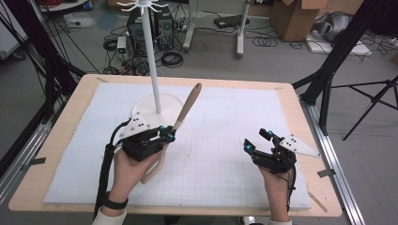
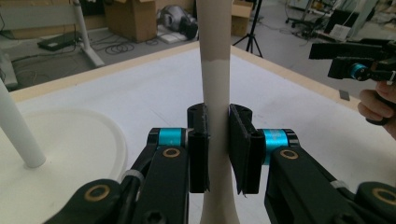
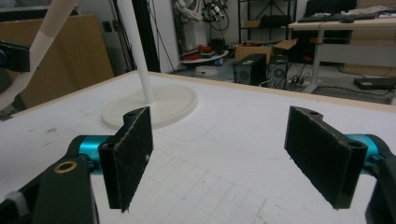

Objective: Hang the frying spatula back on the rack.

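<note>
The left gripper (image 1: 168,134) is near the person, on the left part of the white mat (image 1: 225,117). Its two black jaws are squeezed tight on a spatula (image 1: 180,119), one jaw on each side of the thin white neck. In the left gripper view the pads (image 2: 200,147) press right against the spatula (image 2: 215,93), with no gap. The spatula is lifted and tilted. Its brown wooden handle points up and away from the person, and its white flat end hangs down by the left hand (image 1: 129,171).

The right gripper (image 1: 257,140) is on the right part of the mat, well apart from the left one. Its jaws are spread wide and there is nothing between them. In the right gripper view the two black pads (image 3: 128,154) stand far from each other over the mat's grid lines. It hangs a little over the mat.

Farther back, just behind the left gripper, is a white stand (image 1: 152,56). It has a round base (image 1: 148,105) on the mat and a tall thin pole with small hooks at the top. The spatula handle leans near the pole but does not touch it.
</note>
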Demonstrator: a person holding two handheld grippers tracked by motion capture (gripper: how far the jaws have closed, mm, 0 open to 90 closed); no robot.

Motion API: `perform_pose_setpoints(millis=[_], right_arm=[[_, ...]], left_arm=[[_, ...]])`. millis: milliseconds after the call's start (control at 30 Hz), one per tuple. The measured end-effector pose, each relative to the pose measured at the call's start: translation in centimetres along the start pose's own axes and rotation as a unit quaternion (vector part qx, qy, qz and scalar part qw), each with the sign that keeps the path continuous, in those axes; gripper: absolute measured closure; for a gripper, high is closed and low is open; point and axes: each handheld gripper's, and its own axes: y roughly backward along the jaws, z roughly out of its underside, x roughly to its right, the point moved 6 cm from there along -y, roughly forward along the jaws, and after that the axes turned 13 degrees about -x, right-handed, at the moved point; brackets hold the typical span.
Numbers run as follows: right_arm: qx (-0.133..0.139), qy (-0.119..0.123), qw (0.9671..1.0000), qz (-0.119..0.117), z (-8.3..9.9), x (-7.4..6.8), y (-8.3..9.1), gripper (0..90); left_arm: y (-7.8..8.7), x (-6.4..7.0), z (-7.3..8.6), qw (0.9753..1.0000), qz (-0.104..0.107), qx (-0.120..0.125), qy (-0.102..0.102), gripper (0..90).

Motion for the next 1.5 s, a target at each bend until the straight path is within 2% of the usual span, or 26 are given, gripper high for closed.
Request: perform_pose_setpoints(millis=[100, 133, 167, 200, 233, 300, 333, 367, 400, 600, 733, 900, 933, 967, 1067, 1200, 1400, 1500], right_arm=[[0.004, -0.004, 1.0000, -0.005, -0.4, -0.3, 0.1, 22.4], [0.005, -0.006, 0.9999, -0.008, -0.5, -0.5, 0.2, 22.4], [0.010, -0.005, 0.9999, -0.012, -0.7, -0.7, 0.2, 22.4], [0.014, -0.006, 0.9998, -0.016, -1.0, -0.9, 0.3, 22.3], [0.015, -0.008, 0.9997, -0.019, -1.1, -1.0, 0.3, 22.3], [0.019, -0.007, 0.9995, -0.024, -1.4, -1.4, 0.3, 22.3], [0.019, -0.003, 0.9995, -0.026, -1.7, -1.7, 0.3, 22.4], [0.019, -0.003, 0.9995, -0.026, -1.7, -1.7, 0.3, 22.4], [0.020, -0.001, 0.9992, -0.033, -2.2, -2.3, 0.3, 22.4], [0.028, 0.002, 0.9983, -0.052, -3.8, -4.1, 0.0, 24.6], [0.035, 0.005, 0.9975, -0.061, -5.2, -5.4, -0.2, 27.2], [0.041, 0.010, 0.9962, -0.076, -6.5, -6.7, -0.6, 29.1], [0.047, 0.012, 0.9950, -0.087, -7.3, -7.5, -0.8, 31.3], [0.047, 0.012, 0.9946, -0.092, -7.5, -7.8, -0.9, 31.9], [0.048, 0.016, 0.9930, -0.107, -8.6, -9.2, -1.5, 33.2], [0.049, 0.028, 0.9925, -0.109, -9.6, -10.8, -2.5, 37.0], [0.048, 0.015, 0.9927, -0.110, -10.8, -12.5, -3.9, 39.5], [0.050, 0.015, 0.9930, -0.105, -11.1, -12.8, -4.1, 39.8]], left_arm=[[0.3, 0.2, -0.1, 0.9998, -0.002, 0.022, -0.004, 77.8], [0.4, 0.3, -0.1, 0.9993, -0.009, 0.036, -0.009, 77.8], [0.4, 0.3, -0.1, 0.9993, -0.009, 0.036, -0.009, 77.8], [0.8, 0.6, -0.1, 0.9977, -0.022, 0.062, -0.017, 77.8], [1.0, 0.8, -0.1, 0.9963, -0.028, 0.077, -0.025, 77.8], [1.1, 0.9, -0.1, 0.9955, -0.032, 0.085, -0.028, 77.8], [1.2, 1.1, -0.1, 0.9936, -0.045, 0.098, -0.034, 77.8], [1.2, 1.1, -0.1, 0.9936, -0.045, 0.098, -0.034, 77.8], [1.3, 1.3, -0.1, 0.9922, -0.050, 0.108, -0.036, 77.8], [0.9, 2.0, -0.1, 0.9887, -0.068, 0.124, -0.049, 77.8], [0.6, 2.6, -0.2, 0.9843, -0.093, 0.136, -0.064, 77.8], [0.2, 3.1, -0.3, 0.9829, -0.096, 0.143, -0.065, 77.7], [0.1, 3.3, -0.3, 0.9817, -0.101, 0.146, -0.069, 77.8], [0.0, 3.5, -0.4, 0.9810, -0.105, 0.148, -0.070, 77.8], [-0.4, 3.8, -0.4, 0.9803, -0.107, 0.149, -0.073, 77.7], [-0.7, 4.2, -0.4, 0.9791, -0.112, 0.153, -0.074, 77.7], [-0.8, 4.7, -0.4, 0.9759, -0.123, 0.160, -0.083, 77.7], [-0.8, 4.8, -0.5, 0.9752, -0.123, 0.163, -0.084, 77.7]])
